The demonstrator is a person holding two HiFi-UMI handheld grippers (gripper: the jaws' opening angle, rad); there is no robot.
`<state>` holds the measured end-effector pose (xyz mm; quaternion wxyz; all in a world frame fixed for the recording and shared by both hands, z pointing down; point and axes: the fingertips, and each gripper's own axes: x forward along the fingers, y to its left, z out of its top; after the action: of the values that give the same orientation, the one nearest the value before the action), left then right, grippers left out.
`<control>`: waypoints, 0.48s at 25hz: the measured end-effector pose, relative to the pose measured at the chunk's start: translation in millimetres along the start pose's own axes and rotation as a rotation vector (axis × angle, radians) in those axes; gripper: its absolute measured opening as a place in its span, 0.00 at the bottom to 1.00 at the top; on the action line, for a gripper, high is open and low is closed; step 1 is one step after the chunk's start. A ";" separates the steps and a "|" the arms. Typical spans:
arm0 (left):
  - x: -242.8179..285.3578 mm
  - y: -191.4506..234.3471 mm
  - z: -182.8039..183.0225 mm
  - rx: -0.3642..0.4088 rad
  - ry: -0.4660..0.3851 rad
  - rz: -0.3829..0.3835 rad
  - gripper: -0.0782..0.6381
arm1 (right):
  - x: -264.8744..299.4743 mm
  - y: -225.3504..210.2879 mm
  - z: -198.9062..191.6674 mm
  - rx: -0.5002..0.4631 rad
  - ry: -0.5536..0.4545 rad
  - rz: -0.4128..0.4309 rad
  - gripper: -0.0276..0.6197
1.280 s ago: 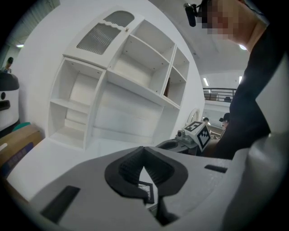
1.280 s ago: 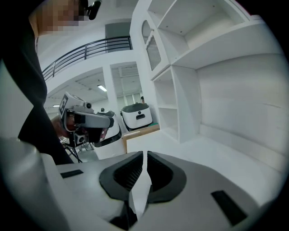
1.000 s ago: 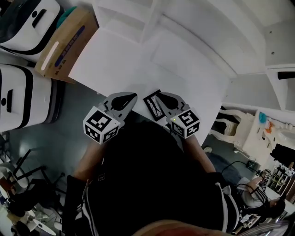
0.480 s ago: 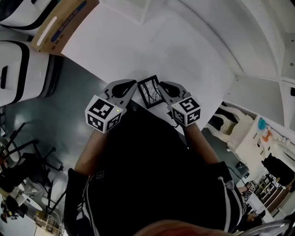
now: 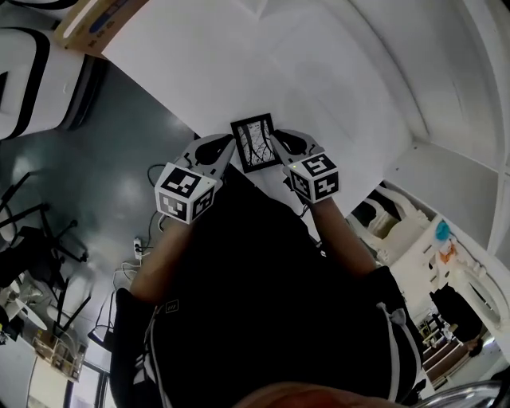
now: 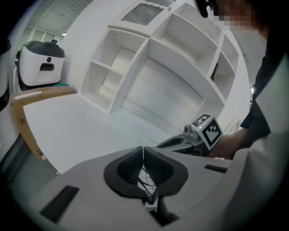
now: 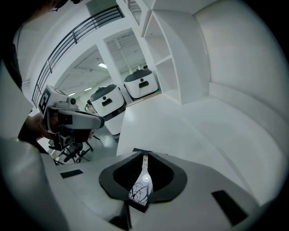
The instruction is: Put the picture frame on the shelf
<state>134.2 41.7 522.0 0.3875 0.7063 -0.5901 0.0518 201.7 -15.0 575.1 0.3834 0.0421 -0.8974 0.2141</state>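
Note:
The picture frame (image 5: 253, 143) is black-edged with a branch drawing. It hangs over the near edge of the white shelf unit's wide bottom board (image 5: 319, 80). My right gripper (image 5: 276, 142) is shut on its right edge; the print shows between its jaws (image 7: 141, 189). My left gripper (image 5: 231, 146) is shut, its tips at the frame's left edge. The frame shows through the hollow behind those tips (image 6: 146, 179); I cannot tell whether they touch it. White shelf compartments (image 6: 149, 58) rise ahead.
A cardboard box (image 5: 96, 17) lies at the board's far left, with white machines (image 6: 43, 63) beyond it. Grey floor (image 5: 103, 167) and chair legs are at the left. White furniture (image 5: 390, 219) stands at the right.
Both grippers moved forward over the white board's edge. The frame turned squarer to the view. The left gripper, apart from it before, closed in on its left edge.

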 end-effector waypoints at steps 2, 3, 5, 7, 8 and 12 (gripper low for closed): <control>6.1 0.0 -17.6 -0.045 0.019 0.004 0.11 | 8.1 1.5 -8.4 -0.005 0.029 0.011 0.08; 8.8 -1.2 -25.8 -0.068 0.027 0.005 0.11 | 11.1 3.3 -12.8 -0.006 0.045 0.019 0.09; 12.8 -3.1 -39.1 -0.102 0.037 0.015 0.11 | 16.3 7.0 -21.8 -0.001 0.076 0.037 0.14; 16.0 -2.3 -46.6 -0.111 0.038 0.035 0.11 | 21.2 8.5 -29.2 0.013 0.103 0.050 0.18; 17.7 -1.4 -49.0 -0.108 0.038 0.045 0.11 | 23.1 7.9 -31.8 0.020 0.112 0.052 0.18; 26.3 -0.1 -59.1 -0.098 0.058 0.066 0.16 | 26.2 -0.1 -37.3 0.036 0.128 0.020 0.20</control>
<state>164.8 56.8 577.0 0.4365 0.6648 -0.6036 0.0561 208.3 2.7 616.5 0.4372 0.0263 -0.8673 0.2363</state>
